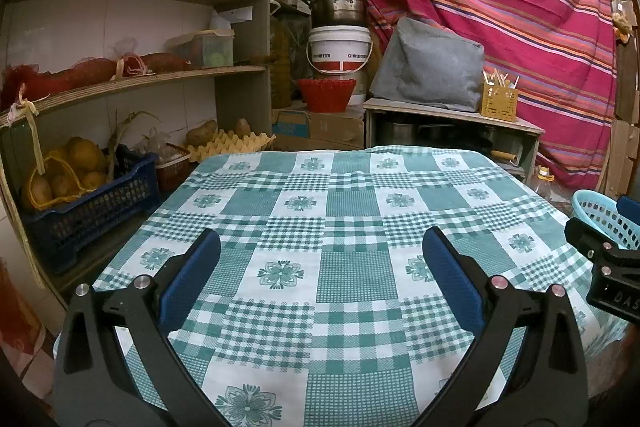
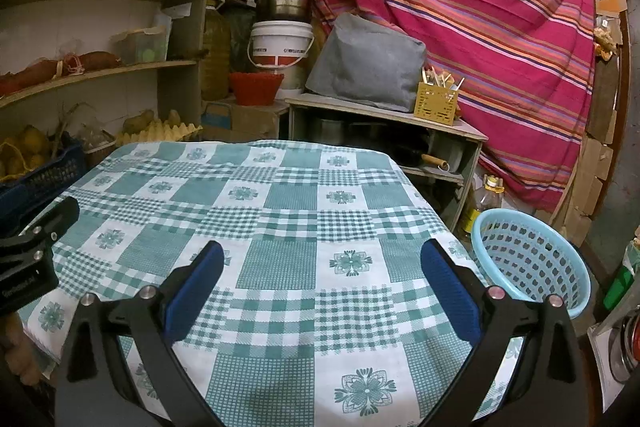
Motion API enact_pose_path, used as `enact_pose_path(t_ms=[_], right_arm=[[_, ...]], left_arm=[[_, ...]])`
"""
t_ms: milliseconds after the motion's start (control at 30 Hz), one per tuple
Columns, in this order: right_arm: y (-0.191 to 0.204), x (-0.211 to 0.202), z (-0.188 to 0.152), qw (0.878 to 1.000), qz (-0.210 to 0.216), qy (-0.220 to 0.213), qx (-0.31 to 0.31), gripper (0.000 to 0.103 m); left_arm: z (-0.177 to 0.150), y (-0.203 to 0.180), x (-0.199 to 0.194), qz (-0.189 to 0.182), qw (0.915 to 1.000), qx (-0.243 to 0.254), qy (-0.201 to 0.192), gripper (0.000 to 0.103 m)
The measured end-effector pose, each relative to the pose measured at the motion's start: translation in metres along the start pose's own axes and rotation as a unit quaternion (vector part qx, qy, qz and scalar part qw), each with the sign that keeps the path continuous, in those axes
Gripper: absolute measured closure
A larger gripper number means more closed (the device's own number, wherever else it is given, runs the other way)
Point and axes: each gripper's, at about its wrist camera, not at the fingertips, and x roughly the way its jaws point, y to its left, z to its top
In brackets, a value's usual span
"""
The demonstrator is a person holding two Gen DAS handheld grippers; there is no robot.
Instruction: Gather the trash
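Note:
A table under a green-and-white checked cloth (image 1: 320, 211) (image 2: 280, 211) fills both views, and I see no trash on it. My left gripper (image 1: 320, 247) hovers open over the near part of the cloth, nothing between its blue pads. My right gripper (image 2: 322, 259) is open too, above the cloth's near right part, and its black body shows at the right edge of the left wrist view. A light blue perforated basket (image 2: 532, 259) (image 1: 604, 217) stands beside the table's right edge, just right of my right gripper; its inside looks bare.
Wooden shelves (image 1: 132, 79) on the left hold potatoes in a blue crate (image 1: 92, 203) and egg trays. Behind the table stand a low cabinet (image 2: 384, 131) with a grey cushion and a yellow utensil holder, a white bucket (image 1: 340, 47) under a steel pot, and a striped red curtain (image 2: 460, 7).

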Motion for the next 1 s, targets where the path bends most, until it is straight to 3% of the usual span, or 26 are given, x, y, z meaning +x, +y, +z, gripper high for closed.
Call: enact_pose_path(t_ms=[1000], right_arm=[[-0.0039,0.0001,0.0001,1.0,-0.002,0.0,0.002,0.006]], left_arm=[[-0.0013,0.0023,0.0008,0.0,1.0,0.002,0.0,0.005]])
